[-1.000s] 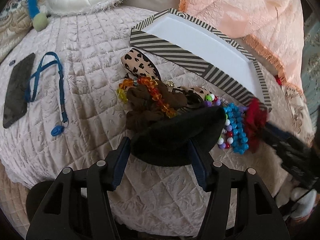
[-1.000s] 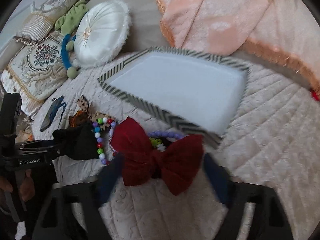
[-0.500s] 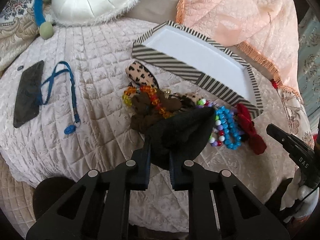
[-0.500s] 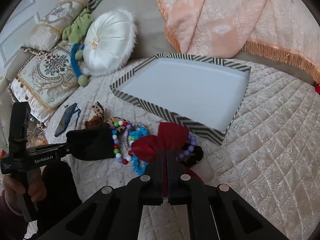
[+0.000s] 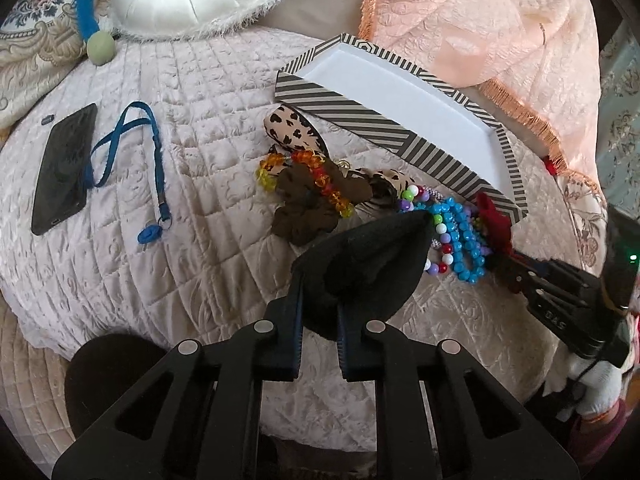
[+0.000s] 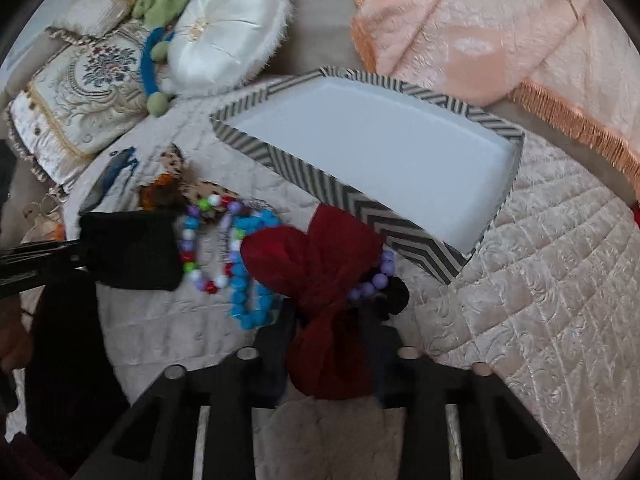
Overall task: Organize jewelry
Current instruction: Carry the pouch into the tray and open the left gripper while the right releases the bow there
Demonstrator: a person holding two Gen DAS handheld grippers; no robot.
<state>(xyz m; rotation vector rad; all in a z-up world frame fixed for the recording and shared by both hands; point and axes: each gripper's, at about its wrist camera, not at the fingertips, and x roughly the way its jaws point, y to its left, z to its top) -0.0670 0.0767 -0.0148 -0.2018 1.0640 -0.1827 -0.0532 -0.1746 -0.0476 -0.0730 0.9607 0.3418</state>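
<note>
My left gripper [image 5: 320,300] has just closed and pinches a black fabric piece [image 5: 376,264]. My right gripper [image 6: 328,320], its jaws just eased slightly apart, clamps a red bow [image 6: 320,280]. Beaded bracelets [image 6: 224,248] lie between them on the bed quilt [image 5: 160,264], beside the striped tray [image 6: 348,196].

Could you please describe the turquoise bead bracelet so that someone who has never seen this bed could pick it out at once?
Find the striped box on the quilted bedspread; a heap of accessories lies along its near wall. The turquoise bead bracelet lies in that heap beside the red bow. It is all one bright blue, unlike the multicoloured bead bracelet next to it.
</note>
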